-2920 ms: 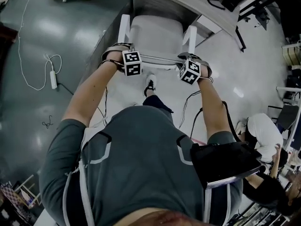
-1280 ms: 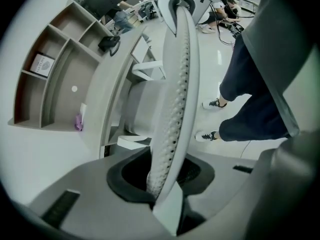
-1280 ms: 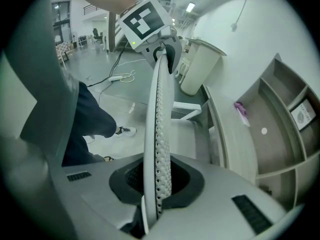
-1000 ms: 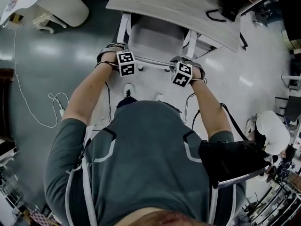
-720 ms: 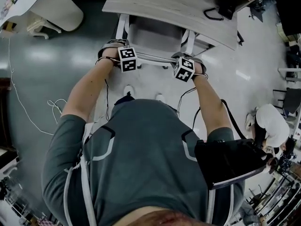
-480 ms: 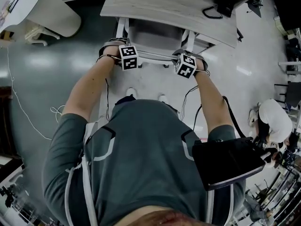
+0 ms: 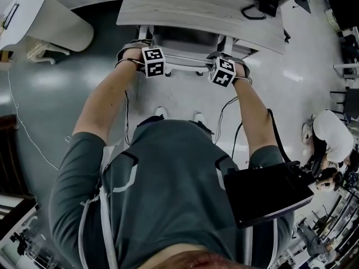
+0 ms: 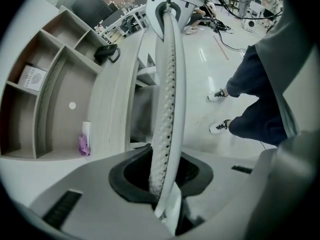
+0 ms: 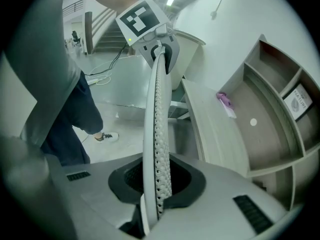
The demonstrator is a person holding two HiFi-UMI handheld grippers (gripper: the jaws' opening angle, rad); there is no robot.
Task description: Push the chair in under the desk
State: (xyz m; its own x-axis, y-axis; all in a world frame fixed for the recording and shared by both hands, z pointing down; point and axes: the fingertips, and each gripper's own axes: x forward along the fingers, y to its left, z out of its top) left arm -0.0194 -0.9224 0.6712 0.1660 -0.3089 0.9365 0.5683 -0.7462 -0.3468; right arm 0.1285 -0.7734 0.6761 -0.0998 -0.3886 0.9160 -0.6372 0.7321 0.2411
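The white chair's backrest (image 7: 185, 65) runs between my two grippers in the head view, and its seat is almost wholly hidden under the pale wooden desk (image 7: 196, 7). My left gripper (image 7: 154, 61) is at the backrest's left end and my right gripper (image 7: 222, 72) at its right end. In the left gripper view the perforated backrest edge (image 8: 167, 84) passes between the jaws of the left gripper (image 8: 162, 176), which have just been closing on it. In the right gripper view the right gripper (image 9: 156, 181) is shut on the same edge (image 9: 157, 109).
A black looped item (image 7: 258, 7) lies on the desk's right end. A white rounded piece of furniture (image 7: 50, 21) stands at the upper left, with a thin cable (image 7: 17, 122) on the floor. Another person (image 7: 331, 133) is at the right. Open shelves (image 8: 50, 84) rise behind the desk.
The chair has slid further under the desk, so its seat is now nearly covered. Both grippers moved forward with the backrest, and my feet stepped after them.
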